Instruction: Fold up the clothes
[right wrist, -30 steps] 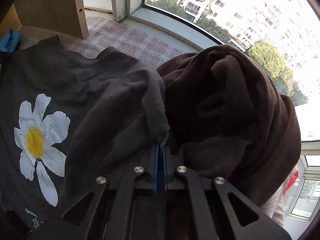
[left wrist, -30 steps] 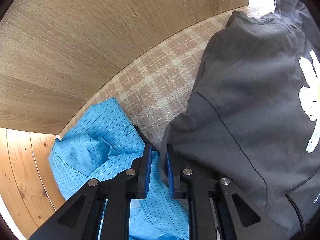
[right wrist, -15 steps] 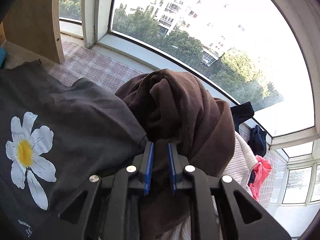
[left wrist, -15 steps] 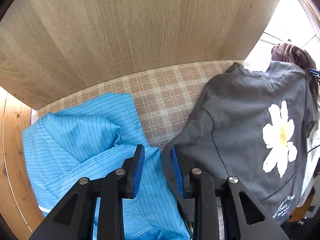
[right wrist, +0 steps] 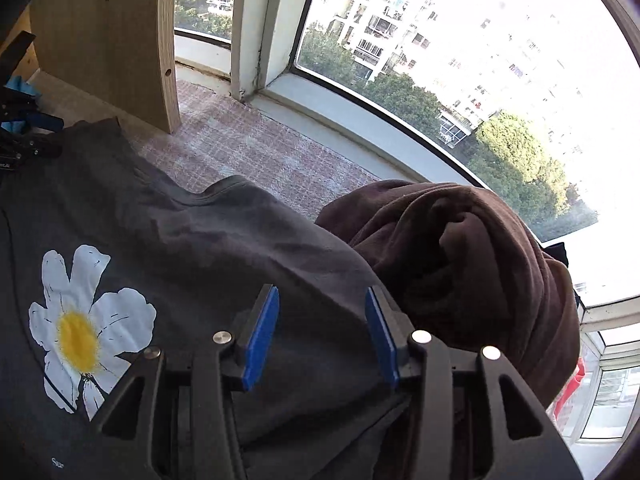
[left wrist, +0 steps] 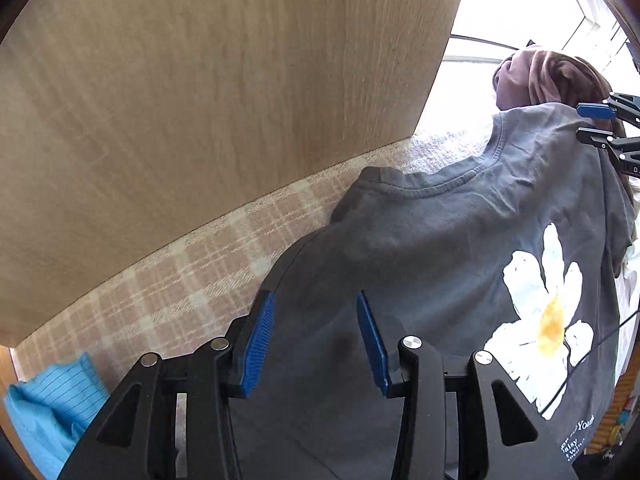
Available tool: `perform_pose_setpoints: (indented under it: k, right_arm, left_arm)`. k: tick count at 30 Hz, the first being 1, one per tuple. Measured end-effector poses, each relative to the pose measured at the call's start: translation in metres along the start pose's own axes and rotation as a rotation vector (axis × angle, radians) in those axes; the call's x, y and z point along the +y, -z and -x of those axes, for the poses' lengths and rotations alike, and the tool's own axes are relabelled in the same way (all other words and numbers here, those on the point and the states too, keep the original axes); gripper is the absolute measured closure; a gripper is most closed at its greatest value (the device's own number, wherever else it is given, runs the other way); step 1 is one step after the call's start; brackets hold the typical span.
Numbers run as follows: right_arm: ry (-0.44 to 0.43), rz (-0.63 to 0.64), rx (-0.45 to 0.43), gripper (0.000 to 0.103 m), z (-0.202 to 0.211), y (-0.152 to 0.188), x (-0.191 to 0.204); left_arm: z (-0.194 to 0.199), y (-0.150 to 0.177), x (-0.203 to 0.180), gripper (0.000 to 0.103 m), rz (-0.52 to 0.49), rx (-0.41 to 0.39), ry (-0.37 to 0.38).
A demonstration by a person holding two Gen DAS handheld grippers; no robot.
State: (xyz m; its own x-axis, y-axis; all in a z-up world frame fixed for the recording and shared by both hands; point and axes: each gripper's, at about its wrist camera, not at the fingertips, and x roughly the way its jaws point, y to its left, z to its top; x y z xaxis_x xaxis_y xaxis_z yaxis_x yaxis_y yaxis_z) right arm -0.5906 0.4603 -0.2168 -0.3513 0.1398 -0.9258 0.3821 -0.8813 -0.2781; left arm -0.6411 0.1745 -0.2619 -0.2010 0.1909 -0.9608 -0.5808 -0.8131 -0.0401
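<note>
A dark grey T-shirt (left wrist: 440,248) with a white daisy print (left wrist: 548,312) lies spread on the plaid-covered surface (left wrist: 192,280); it also shows in the right wrist view (right wrist: 208,248) with its daisy (right wrist: 84,328). My left gripper (left wrist: 316,316) is open and empty above the shirt's left side. My right gripper (right wrist: 322,312) is open and empty above the shirt's right side, next to a brown garment (right wrist: 472,264). The right gripper also shows in the left wrist view (left wrist: 600,124).
A wooden panel (left wrist: 200,100) rises behind the surface. A crumpled blue striped shirt (left wrist: 48,404) lies at the left. The brown garment (left wrist: 552,76) is heaped at the right, by a curved window (right wrist: 440,80). A red item (right wrist: 572,384) lies beyond the heap.
Both grippers let go of the grey T-shirt and opened wide. They lifted and drew back, so the shirt now lies spread below them.
</note>
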Motion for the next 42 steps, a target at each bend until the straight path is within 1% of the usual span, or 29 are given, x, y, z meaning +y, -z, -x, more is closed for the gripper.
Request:
perform_pose_setpoints:
  k: [1, 2, 3, 4, 5, 6, 8, 9, 10, 11, 13, 16, 17, 18, 20, 21, 22, 23, 24, 26, 28, 29, 30, 32, 34, 35, 36, 40, 42]
  right_arm:
    - [0.021, 0.023, 0.009, 0.059, -0.007, 0.003, 0.002]
    - [0.110, 0.054, 0.019, 0.059, -0.017, 0.006, 0.004]
    - [0.213, 0.087, 0.029, 0.059, -0.026, 0.008, 0.005]
    - [0.305, 0.093, 0.036, 0.059, -0.033, 0.011, 0.003]
    - [0.313, 0.062, 0.028, 0.059, -0.033, 0.013, -0.004]
    - [0.260, -0.005, 0.002, 0.059, -0.024, 0.016, -0.013]
    - [0.111, -0.127, -0.076, 0.059, 0.010, 0.030, -0.029]
    - [0.037, -0.172, -0.126, 0.059, 0.031, 0.042, -0.034]
    - [-0.031, -0.207, -0.177, 0.059, 0.053, 0.057, -0.038]
    - [-0.099, -0.235, -0.222, 0.059, 0.074, 0.075, -0.039]
    - [-0.246, -0.280, -0.275, 0.059, 0.106, 0.116, -0.040]
    - [-0.356, -0.342, -0.241, 0.058, 0.127, 0.183, -0.023]
    - [-0.369, -0.353, -0.220, 0.058, 0.130, 0.201, -0.014]
    - [-0.376, -0.348, -0.201, 0.058, 0.134, 0.216, -0.003]
    - [-0.375, -0.308, -0.178, 0.058, 0.139, 0.223, 0.027]
    - [-0.389, -0.277, -0.181, 0.058, 0.140, 0.218, 0.046]
    - [-0.415, -0.243, -0.190, 0.058, 0.144, 0.204, 0.065]
    - [-0.444, -0.200, -0.197, 0.058, 0.146, 0.184, 0.089]
    - [-0.472, -0.155, -0.204, 0.058, 0.147, 0.163, 0.113]
    - [-0.482, -0.042, -0.204, 0.058, 0.147, 0.118, 0.169]
    - [-0.492, 0.081, -0.189, 0.058, 0.141, 0.081, 0.233]
    - [-0.496, 0.142, -0.181, 0.058, 0.137, 0.062, 0.266]
    - [-0.483, 0.202, -0.169, 0.058, 0.133, 0.048, 0.296]
    - [-0.437, 0.316, -0.149, 0.058, 0.126, 0.023, 0.351]
    - [-0.379, 0.399, -0.152, 0.058, 0.121, 0.001, 0.391]
    - [-0.382, 0.383, -0.146, 0.058, 0.117, -0.011, 0.400]
    - [-0.430, 0.326, -0.113, 0.058, 0.112, -0.024, 0.402]
    - [-0.521, 0.069, 0.001, 0.058, 0.080, -0.068, 0.387]
    - [-0.566, -0.006, 0.053, 0.058, 0.063, -0.080, 0.382]
  left_arm:
    - [-0.007, -0.003, -0.005, 0.081, -0.015, 0.004, -0.012]
    - [-0.012, -0.005, -0.010, 0.086, -0.031, 0.007, -0.038]
    - [-0.013, -0.003, -0.010, 0.086, -0.042, 0.003, -0.091]
    - [-0.010, -0.001, -0.005, 0.086, -0.028, -0.008, -0.141]
    - [-0.003, 0.003, 0.000, 0.086, -0.008, -0.022, -0.174]
    - [0.011, 0.010, 0.007, 0.086, 0.026, -0.042, -0.165]
    - [0.041, 0.026, 0.019, 0.087, 0.081, -0.084, -0.144]
    - [0.062, 0.041, 0.017, 0.086, 0.070, -0.109, -0.125]
    - [0.082, 0.058, 0.016, 0.083, 0.060, -0.132, -0.102]
    - [0.102, 0.079, 0.015, 0.077, 0.060, -0.147, -0.065]
    - [0.135, 0.129, 0.013, 0.067, 0.097, -0.150, 0.027]
    - [0.159, 0.218, 0.005, 0.066, 0.210, -0.117, 0.155]
    - [0.161, 0.251, -0.002, 0.066, 0.244, -0.099, 0.189]
    - [0.160, 0.282, -0.009, 0.066, 0.277, -0.079, 0.218]
    - [0.151, 0.334, -0.031, 0.066, 0.338, -0.034, 0.249]
    - [0.147, 0.360, -0.042, 0.066, 0.369, -0.012, 0.264]
    - [0.143, 0.385, -0.053, 0.066, 0.399, 0.010, 0.279]
    - [0.137, 0.407, -0.063, 0.066, 0.428, 0.027, 0.299]
    - [0.130, 0.419, -0.073, 0.066, 0.453, 0.028, 0.332]
    - [0.115, 0.440, -0.093, 0.066, 0.493, 0.030, 0.388]
    - [0.110, 0.448, -0.109, 0.066, 0.477, 0.021, 0.396]
    - [0.111, 0.448, -0.114, 0.064, 0.465, 0.006, 0.395]
    - [0.112, 0.449, -0.118, 0.064, 0.454, -0.008, 0.393]
    - [0.115, 0.449, -0.125, 0.064, 0.435, -0.035, 0.394]
    - [0.113, 0.448, -0.125, 0.064, 0.440, -0.046, 0.418]
    - [0.112, 0.447, -0.124, 0.066, 0.439, -0.051, 0.428]
    - [0.111, 0.447, -0.124, 0.066, 0.430, -0.053, 0.431]
    - [0.111, 0.448, -0.123, 0.066, 0.401, -0.057, 0.440]
    - [0.110, 0.448, -0.123, 0.066, 0.393, -0.057, 0.446]
